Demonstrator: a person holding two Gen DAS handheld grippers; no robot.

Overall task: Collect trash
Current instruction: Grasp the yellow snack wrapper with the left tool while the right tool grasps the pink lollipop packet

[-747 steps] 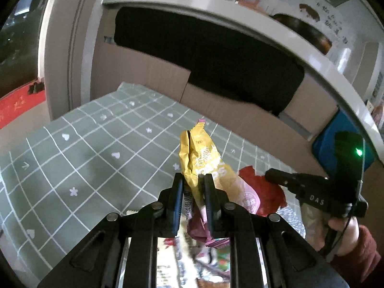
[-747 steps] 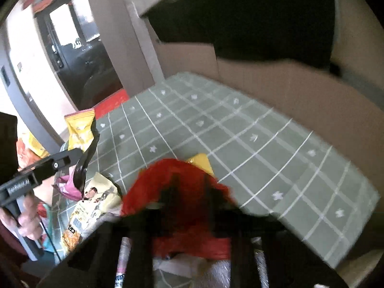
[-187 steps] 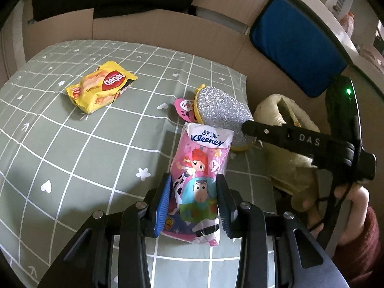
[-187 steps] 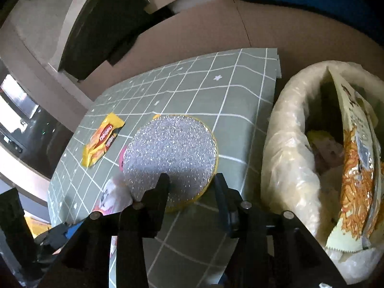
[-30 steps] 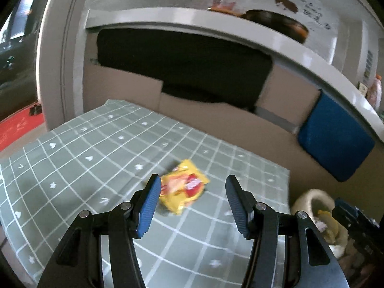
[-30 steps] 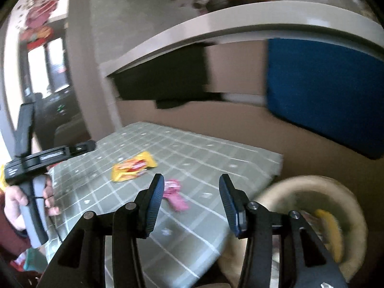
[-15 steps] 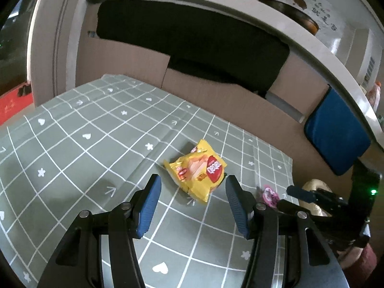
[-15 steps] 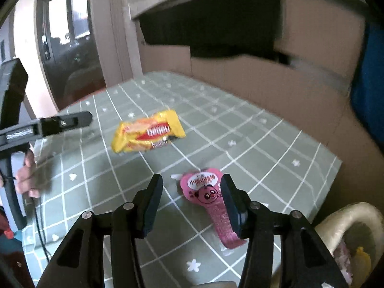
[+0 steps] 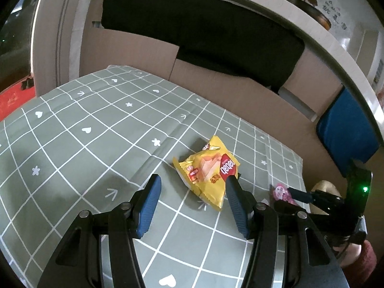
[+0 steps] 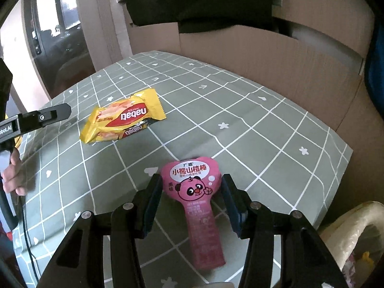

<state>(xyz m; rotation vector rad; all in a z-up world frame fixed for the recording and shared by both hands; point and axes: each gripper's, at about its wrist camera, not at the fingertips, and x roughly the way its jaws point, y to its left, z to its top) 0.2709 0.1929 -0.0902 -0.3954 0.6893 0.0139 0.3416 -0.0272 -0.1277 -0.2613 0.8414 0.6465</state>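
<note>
My right tongs (image 10: 190, 192) gape wide, empty, straddling the pink wrapper (image 10: 195, 204), which lies near the table's (image 10: 276, 129) right edge, its long axis running back toward me. My left tongs (image 9: 190, 199) (equally wide, empty) hover by the yellow packet (image 9: 207, 171), lying crosswise mid-table; the bin (image 10: 355, 230) off the right edge is cut off.

Green grid tablecloth (image 9: 72, 110), cardboard panels (image 9: 216, 88) behind — blue cushion (image 9: 345, 129) at right

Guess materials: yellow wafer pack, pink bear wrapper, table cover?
Yellow wafer pack: likely glossy plastic film, given sheen, crinkles and crimped ends. Pink bear wrapper: thin printed film, duller finish, lying flat between the open right claw. Table cover: matte, creased; cloth or vinyl, unclear.
</note>
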